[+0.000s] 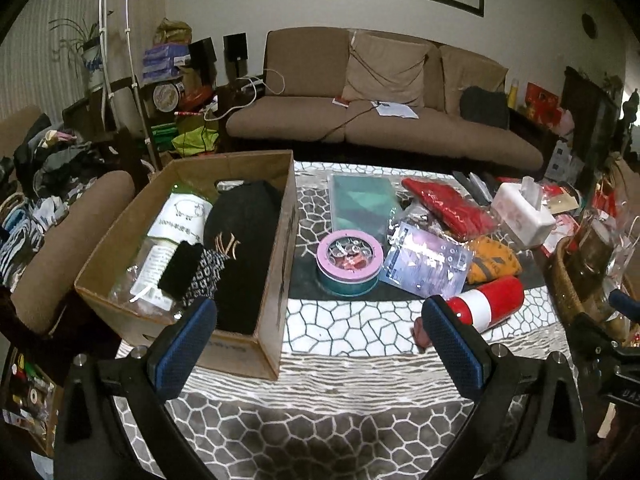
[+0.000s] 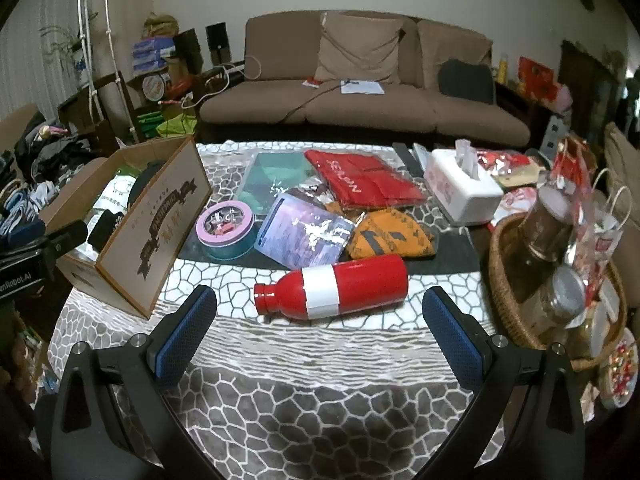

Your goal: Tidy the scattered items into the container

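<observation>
While both tongs gape, black cap point(image 1: 244, 248) in box point(image 1: 276, 280) shows left-view only.

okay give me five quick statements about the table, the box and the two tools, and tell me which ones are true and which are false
1. The red bottle lies on its side on the table. True.
2. The black cap sits on the table beside the box. False: it is inside the cardboard box.
3. The right tool grips the red bottle. False: it is open and empty, with the bottle lying beyond its fingertips.
4. The round pink-lidded tin sits between the cardboard box and the purple packet. True.
5. The left tool is shut on a sock. False: it is open and holds nothing.
</observation>
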Demonstrator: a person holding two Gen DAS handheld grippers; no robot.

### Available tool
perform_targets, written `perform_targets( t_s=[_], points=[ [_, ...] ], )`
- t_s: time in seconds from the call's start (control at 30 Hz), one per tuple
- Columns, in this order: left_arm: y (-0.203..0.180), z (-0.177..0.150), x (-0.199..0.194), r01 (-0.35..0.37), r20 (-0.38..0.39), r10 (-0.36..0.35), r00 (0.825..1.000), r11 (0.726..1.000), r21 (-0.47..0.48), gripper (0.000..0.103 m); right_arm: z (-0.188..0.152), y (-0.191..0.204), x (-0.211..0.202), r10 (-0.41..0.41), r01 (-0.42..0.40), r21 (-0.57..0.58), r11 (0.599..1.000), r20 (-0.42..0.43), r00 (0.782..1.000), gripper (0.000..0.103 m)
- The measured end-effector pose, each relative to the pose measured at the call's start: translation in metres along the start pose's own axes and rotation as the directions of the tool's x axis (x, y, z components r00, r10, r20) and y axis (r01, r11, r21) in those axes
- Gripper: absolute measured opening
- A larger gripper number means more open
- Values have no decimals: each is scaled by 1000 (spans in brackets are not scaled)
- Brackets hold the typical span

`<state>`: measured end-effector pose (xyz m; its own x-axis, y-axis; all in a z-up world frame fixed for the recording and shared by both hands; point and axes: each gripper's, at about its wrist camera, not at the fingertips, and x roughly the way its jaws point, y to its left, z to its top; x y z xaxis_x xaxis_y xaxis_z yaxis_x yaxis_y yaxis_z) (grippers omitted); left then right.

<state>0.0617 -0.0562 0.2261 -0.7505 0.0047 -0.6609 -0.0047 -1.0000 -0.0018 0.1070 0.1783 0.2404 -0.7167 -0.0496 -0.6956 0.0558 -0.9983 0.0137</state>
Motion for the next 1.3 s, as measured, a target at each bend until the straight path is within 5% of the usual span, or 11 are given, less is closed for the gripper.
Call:
perform_targets(
  t_s=[0.7,1.3],
  points=[
    [-15,19,22,41,-34,-39,999,999,32,103,31,-16,16,-4,4,15,1000,-48,999,103],
    [-83,-12,100,147,-155,-126,980,980,137,103,25,-83,98,57,-35,130,991,-166,985,103]
  ],
)
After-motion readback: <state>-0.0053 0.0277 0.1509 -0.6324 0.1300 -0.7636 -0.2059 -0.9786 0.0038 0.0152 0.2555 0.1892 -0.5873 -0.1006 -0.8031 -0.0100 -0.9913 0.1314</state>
